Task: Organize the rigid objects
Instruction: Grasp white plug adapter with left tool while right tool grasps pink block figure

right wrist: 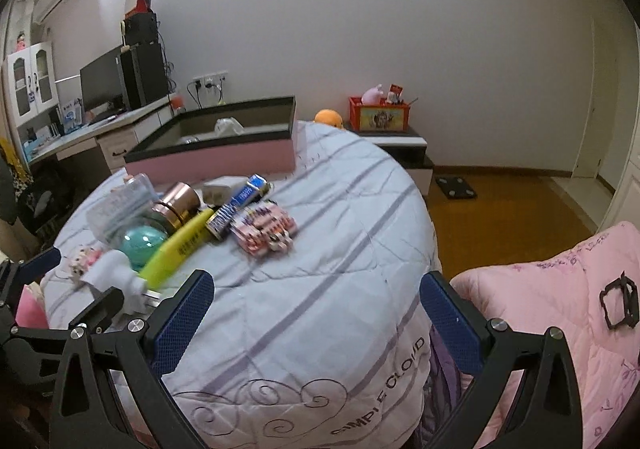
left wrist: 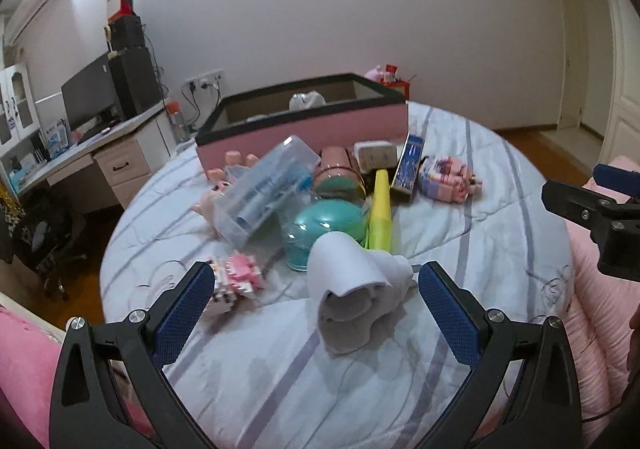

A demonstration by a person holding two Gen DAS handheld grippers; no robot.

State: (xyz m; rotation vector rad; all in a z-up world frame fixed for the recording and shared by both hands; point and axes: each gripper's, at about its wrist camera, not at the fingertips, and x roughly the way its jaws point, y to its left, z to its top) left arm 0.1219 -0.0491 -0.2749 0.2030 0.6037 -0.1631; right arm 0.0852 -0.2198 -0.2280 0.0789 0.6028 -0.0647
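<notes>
A pile of rigid objects lies on the striped bed cover (left wrist: 460, 241): a white plastic piece (left wrist: 352, 289), a teal round brush (left wrist: 324, 229), a yellow tube (left wrist: 380, 209), a clear plastic case (left wrist: 264, 185), a copper cup (left wrist: 338, 173), a blue box (left wrist: 408, 165) and two pink block toys (left wrist: 448, 177) (left wrist: 236, 281). A pink storage box (left wrist: 304, 125) with a dark rim stands behind them. My left gripper (left wrist: 314, 289) is open, with the white piece between its fingers but apart from them. My right gripper (right wrist: 316, 297) is open and empty over bare cover.
A desk with monitor and speakers (left wrist: 112, 89) stands at the left. A nightstand with a red crate (right wrist: 378, 115) is behind the bed. A pink quilt (right wrist: 560, 309) lies at the right. Wooden floor (right wrist: 500, 201) lies beyond the bed's edge.
</notes>
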